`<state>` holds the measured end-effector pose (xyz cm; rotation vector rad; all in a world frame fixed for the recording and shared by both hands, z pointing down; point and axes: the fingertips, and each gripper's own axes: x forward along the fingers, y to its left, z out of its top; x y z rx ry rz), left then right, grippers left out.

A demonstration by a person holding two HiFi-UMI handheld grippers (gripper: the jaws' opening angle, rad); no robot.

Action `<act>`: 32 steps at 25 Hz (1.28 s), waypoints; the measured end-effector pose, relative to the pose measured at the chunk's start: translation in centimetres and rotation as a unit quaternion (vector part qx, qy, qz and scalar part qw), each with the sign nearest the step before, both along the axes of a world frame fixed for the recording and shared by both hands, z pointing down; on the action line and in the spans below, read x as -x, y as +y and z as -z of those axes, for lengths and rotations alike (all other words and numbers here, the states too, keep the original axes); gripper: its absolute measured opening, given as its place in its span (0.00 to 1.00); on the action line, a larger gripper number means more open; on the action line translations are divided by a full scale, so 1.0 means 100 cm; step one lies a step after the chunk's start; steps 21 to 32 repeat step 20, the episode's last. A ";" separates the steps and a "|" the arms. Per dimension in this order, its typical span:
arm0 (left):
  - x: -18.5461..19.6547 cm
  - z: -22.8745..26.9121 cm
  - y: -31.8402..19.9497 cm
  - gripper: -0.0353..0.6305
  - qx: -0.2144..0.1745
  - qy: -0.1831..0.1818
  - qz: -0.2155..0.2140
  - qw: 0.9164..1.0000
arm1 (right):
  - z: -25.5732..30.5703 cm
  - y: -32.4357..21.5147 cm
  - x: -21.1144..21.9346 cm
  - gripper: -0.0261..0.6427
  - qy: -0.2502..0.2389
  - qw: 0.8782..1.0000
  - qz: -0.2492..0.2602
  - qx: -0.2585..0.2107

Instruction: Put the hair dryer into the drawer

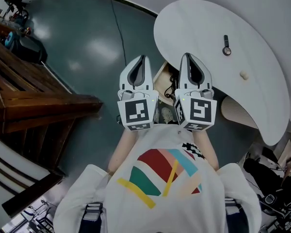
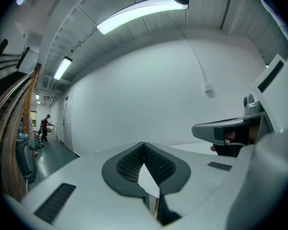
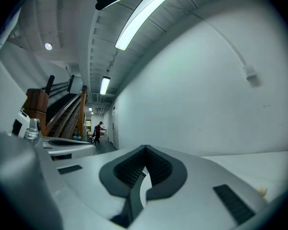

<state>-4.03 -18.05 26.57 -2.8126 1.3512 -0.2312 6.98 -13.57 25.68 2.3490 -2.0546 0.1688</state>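
L gripper [image 1: 142, 58] and R gripper [image 1: 188, 56] are both closed on nothing, side by side, pointing level at a plain white wall [image 2: 149, 95]. I can't pick out the hair dryer for sure. A tan box-like opening [image 1: 161, 79] w/ dark cord-ish stuff lies below, btwn them, beside the smooth curved white table [image 1: 262, 91], so neither hand's nearer.

Your left gripper [image 1: 139, 58] and right gripper [image 1: 189, 56]: shells smooth matt pale-grey plastic. Their pads [image 2: 129, 164] dark, finely ribbed, probably rubber. Before you, table [image 1: 199, 23] white, smooth, low sheen. Under you, floor [image 1: 87, 42] grey-green, glossy, reflecting lights. At your left, staircase [image 1: 34, 101] dark brown wood, satin finish. Your shirt [image 1: 136, 144] white cloth, matt, printed colours.
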 end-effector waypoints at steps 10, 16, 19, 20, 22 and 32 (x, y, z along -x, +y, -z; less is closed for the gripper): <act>-0.006 0.004 0.002 0.08 -0.007 -0.001 -0.008 1.000 | 0.002 0.002 -0.001 0.06 -0.011 1.000 0.011 -0.001; -0.003 0.003 0.000 0.08 -0.009 -0.004 -0.009 1.000 | 0.001 0.002 0.003 0.06 -0.017 1.000 0.018 -0.005; -0.002 0.004 -0.001 0.08 -0.011 -0.005 -0.009 1.000 | 0.001 0.002 0.004 0.06 -0.017 1.000 0.018 -0.005; -0.002 0.004 -0.002 0.08 -0.012 -0.005 -0.009 1.000 | 0.002 0.001 0.004 0.06 -0.016 1.000 0.017 -0.005; -0.002 0.004 -0.002 0.08 -0.012 -0.005 -0.009 1.000 | 0.002 0.001 0.004 0.06 -0.016 1.000 0.017 -0.005; -0.002 0.004 -0.002 0.08 -0.012 -0.005 -0.009 1.000 | 0.002 0.001 0.004 0.06 -0.016 1.000 0.017 -0.005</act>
